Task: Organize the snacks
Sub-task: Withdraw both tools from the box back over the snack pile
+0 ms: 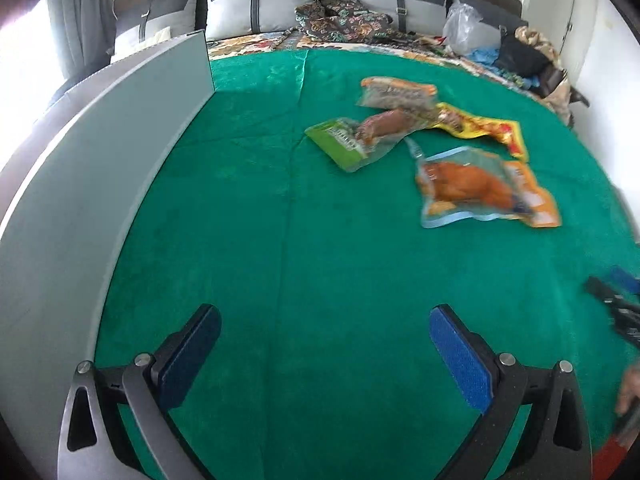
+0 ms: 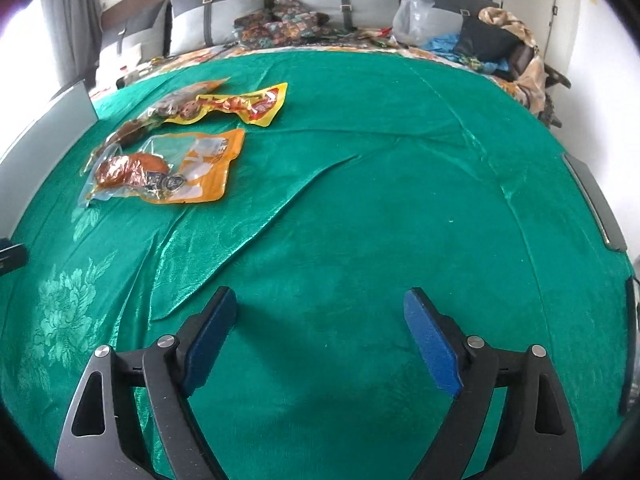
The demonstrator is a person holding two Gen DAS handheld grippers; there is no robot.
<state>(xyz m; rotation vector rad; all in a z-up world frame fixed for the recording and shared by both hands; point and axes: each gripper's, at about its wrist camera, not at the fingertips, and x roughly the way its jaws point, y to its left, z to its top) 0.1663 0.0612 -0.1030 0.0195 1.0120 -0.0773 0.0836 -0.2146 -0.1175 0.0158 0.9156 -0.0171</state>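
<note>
Your left gripper (image 1: pixel 325 330) tilts down over the green cloth (image 1: pixel 280 240) at the lower centre of its frame, tongs spread wide, nothing between them. Your right gripper (image 2: pixel 320 312) sits likewise at lower centre, tongs spread, empty.

Snack packs: four counted, clustered right of centre in the left view, upper left in the right view. One orange pack (image 1: pixel 486 190) with a brown meat piece showing through; one green-labelled pack (image 1: pixel 352 140); one yellow pack (image 1: pixel 480 126); one orange-edged clear pack (image 1: pixel 396 94). Three overlap; the orange one lies just beside them.
</note>
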